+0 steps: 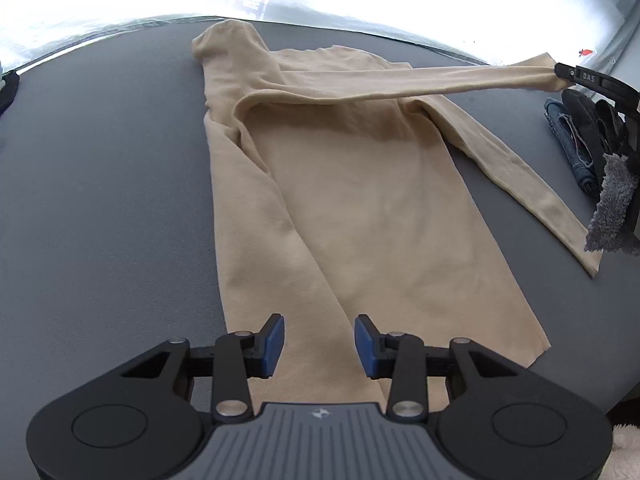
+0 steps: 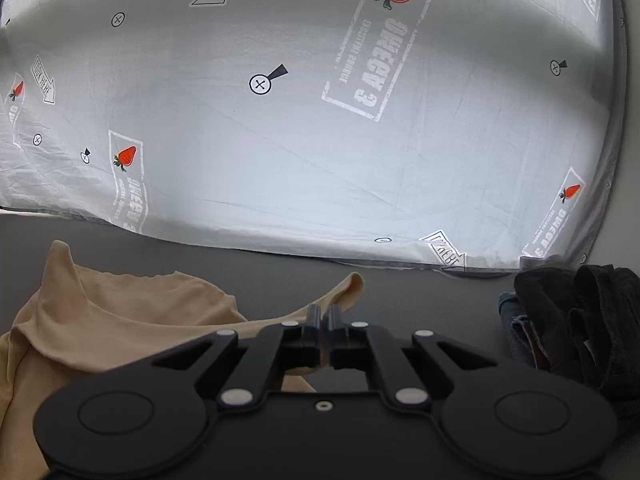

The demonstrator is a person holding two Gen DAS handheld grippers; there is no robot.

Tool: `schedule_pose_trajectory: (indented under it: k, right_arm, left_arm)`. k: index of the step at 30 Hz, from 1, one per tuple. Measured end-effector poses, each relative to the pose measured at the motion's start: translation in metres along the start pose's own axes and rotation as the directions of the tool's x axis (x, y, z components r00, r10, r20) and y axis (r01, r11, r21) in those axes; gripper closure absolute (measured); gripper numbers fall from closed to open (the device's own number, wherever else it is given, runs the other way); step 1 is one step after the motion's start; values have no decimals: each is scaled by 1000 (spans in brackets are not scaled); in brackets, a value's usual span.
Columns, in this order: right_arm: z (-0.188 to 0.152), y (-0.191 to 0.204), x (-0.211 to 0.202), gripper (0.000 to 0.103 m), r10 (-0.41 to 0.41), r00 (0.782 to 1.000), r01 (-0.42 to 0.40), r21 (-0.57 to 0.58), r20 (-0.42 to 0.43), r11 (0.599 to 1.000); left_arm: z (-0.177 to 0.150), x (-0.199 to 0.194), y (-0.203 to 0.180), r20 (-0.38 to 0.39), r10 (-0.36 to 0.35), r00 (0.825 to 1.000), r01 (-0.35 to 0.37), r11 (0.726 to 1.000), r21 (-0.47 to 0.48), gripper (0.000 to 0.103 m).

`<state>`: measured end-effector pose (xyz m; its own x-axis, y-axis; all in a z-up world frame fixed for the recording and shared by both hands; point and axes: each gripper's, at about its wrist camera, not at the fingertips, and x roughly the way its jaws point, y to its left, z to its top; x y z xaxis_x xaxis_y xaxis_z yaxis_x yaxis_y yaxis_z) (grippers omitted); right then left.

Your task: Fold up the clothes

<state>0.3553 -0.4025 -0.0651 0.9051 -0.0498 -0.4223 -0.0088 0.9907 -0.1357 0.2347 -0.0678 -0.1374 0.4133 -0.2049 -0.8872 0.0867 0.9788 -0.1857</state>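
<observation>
Sleeve fold on beige long-sleeved knit top (image 1: 360,208)
Right gripper (image 2: 325,316) pinched the cuff (image 2: 348,286), drawing the sleeve across; left gripper (image 1: 319,346) hovered wide, empty, at the hem.

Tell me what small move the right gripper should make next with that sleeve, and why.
Probably carry the sleeve across and lay it on the sweater's body. The right gripper is shut on the cuff, holding the sleeve stretched out above the gray table, while the left gripper hovers open over the hem and the other sleeve lies unfolded.
</observation>
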Motion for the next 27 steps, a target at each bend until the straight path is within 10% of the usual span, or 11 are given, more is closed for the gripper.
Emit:
schedule_pose_trajectory:
  k: [4, 12, 14, 17, 21, 27]
  right_arm:
    - [10, -21, 12, 100, -41, 999, 40, 62, 12, 997]
    - [-27, -2, 71, 86, -179, 952, 177, -33, -249, 984]
    - [-22, 13, 70, 61, -109, 969, 112, 3, -224, 994]
    - [-11, 49, 81, 61, 58, 975, -59, 0, -217, 998]
    - [-6, 106, 117, 61, 296, 916, -313, -21, -271, 949]
    - [-14, 157, 163, 48, 385, 847, -452, -118, -367, 884]
  left_arm:
    - [25, 8, 20, 16, 24, 1000, -23, 999, -28, 59]
    - [97, 31, 63, 86, 90, 992, -87, 995, -43, 52]
    - [127, 46, 77, 100, 81, 992, -75, 995, -66, 52]
    - [178, 72, 96, 115, 54, 992, -43, 994, -100, 52]
    - [227, 103, 97, 161, 67, 985, -59, 997, -52, 52]
    - [260, 153, 81, 156, 129, 979, -144, 985, 90, 52]
